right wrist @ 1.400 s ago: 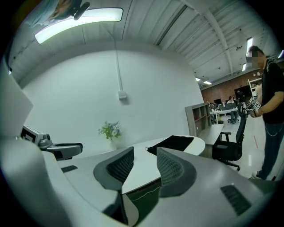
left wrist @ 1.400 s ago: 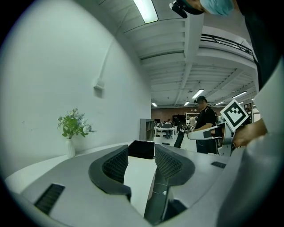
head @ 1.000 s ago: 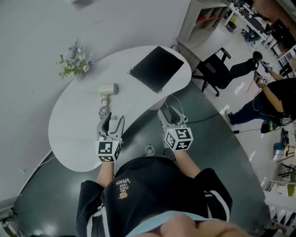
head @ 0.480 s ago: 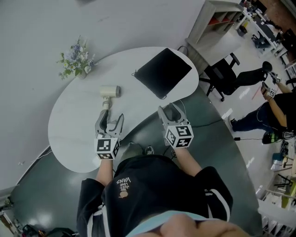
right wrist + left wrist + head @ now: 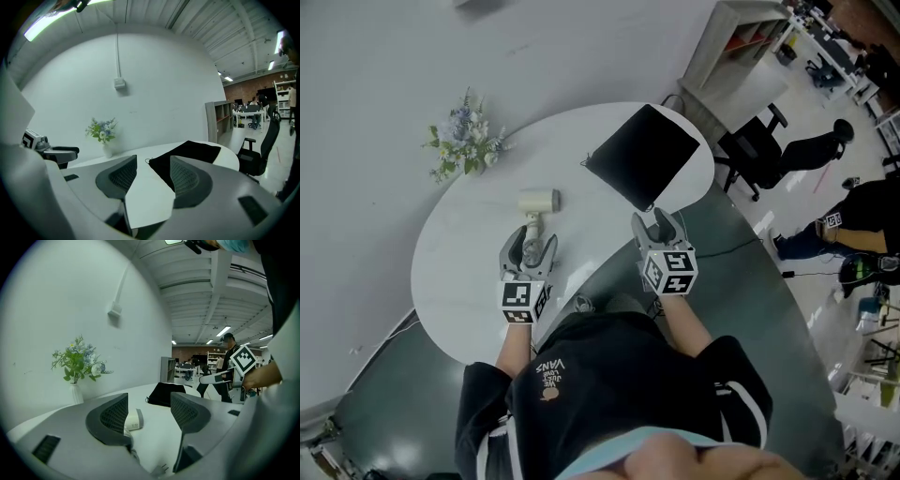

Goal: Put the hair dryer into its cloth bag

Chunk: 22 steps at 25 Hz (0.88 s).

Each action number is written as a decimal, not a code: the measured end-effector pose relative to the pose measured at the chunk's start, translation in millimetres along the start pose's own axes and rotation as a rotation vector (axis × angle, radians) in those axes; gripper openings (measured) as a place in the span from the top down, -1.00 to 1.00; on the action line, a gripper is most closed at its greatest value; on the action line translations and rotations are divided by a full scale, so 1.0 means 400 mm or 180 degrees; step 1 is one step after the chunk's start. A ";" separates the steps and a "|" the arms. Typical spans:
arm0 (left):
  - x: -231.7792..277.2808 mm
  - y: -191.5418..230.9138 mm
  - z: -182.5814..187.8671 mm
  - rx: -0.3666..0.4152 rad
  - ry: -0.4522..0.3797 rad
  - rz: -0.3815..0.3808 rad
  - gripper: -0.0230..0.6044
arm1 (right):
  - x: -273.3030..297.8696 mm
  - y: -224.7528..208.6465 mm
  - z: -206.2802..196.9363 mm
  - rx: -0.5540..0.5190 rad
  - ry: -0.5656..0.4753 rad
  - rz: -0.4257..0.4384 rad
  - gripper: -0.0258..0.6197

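Dryer [image 5: 538, 202] lies centre-left on the tabletop [image 5: 459, 272], just ahead of the left gripper's [image 5: 531, 246] spread jaws; right gripper [image 5: 661, 223], jaws spread and empty, faces the bag [image 5: 649, 155]

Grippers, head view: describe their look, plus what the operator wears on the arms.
Left gripper and right gripper match: grey bodies, two curved jaws with dark mesh-textured pads, a white cube with black square markers on each. Operator wears a black short-sleeved shirt with white sleeve trim.
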<state>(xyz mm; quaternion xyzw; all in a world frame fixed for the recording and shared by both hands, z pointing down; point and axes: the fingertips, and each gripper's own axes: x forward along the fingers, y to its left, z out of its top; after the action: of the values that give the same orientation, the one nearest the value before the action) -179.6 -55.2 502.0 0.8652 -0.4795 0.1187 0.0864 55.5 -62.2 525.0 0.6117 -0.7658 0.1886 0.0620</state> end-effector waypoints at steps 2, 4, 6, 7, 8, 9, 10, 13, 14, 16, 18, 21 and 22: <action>0.008 0.017 -0.008 0.0003 0.0034 -0.0029 0.02 | 0.023 -0.002 -0.005 -0.0075 0.0040 -0.0032 0.29; 0.020 0.033 -0.026 -0.0012 0.0084 -0.0033 0.01 | 0.048 -0.003 -0.011 -0.0147 0.0082 -0.0042 0.29; 0.034 0.041 -0.047 -0.0045 0.0141 -0.0020 0.01 | 0.073 -0.008 -0.017 -0.0211 0.0130 -0.0027 0.29; 0.042 0.042 -0.053 -0.0058 0.0160 -0.0014 0.01 | 0.085 -0.012 -0.019 -0.0247 0.0154 -0.0009 0.29; 0.052 0.042 -0.055 -0.0067 0.0171 -0.0005 0.01 | 0.099 -0.017 -0.020 -0.0285 0.0174 0.0014 0.29; 0.062 0.043 -0.056 -0.0072 0.0180 0.0013 0.01 | 0.113 -0.023 -0.020 -0.0322 0.0192 0.0041 0.29; 0.073 0.047 -0.058 -0.0076 0.0186 0.0042 0.00 | 0.128 -0.030 -0.020 -0.0359 0.0212 0.0073 0.29; 0.101 0.056 -0.060 -0.0098 0.0164 0.0188 0.00 | 0.169 -0.052 -0.023 -0.0461 0.0306 0.0204 0.29; 0.108 0.055 -0.057 -0.0119 0.0155 0.0243 0.00 | 0.182 -0.059 -0.025 -0.0501 0.0347 0.0258 0.29; 0.121 0.056 -0.052 -0.0177 0.0155 0.0357 0.00 | 0.210 -0.071 -0.034 -0.0596 0.0433 0.0373 0.29; 0.134 0.064 -0.056 -0.0227 0.0177 0.0475 0.00 | 0.245 -0.078 -0.046 -0.0695 0.0527 0.0498 0.29; 0.150 0.072 -0.068 -0.0289 0.0238 0.0628 0.00 | 0.297 -0.081 -0.075 -0.0917 0.0718 0.0720 0.29; 0.156 0.075 -0.074 -0.0302 0.0257 0.0674 0.00 | 0.313 -0.081 -0.086 -0.1011 0.0784 0.0794 0.29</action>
<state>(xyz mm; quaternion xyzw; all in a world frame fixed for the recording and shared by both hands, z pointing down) -176.7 -113.5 549.5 0.7992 -0.5694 0.1390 0.1335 51.5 -170.0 604.4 0.4673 -0.8421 0.1451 0.2267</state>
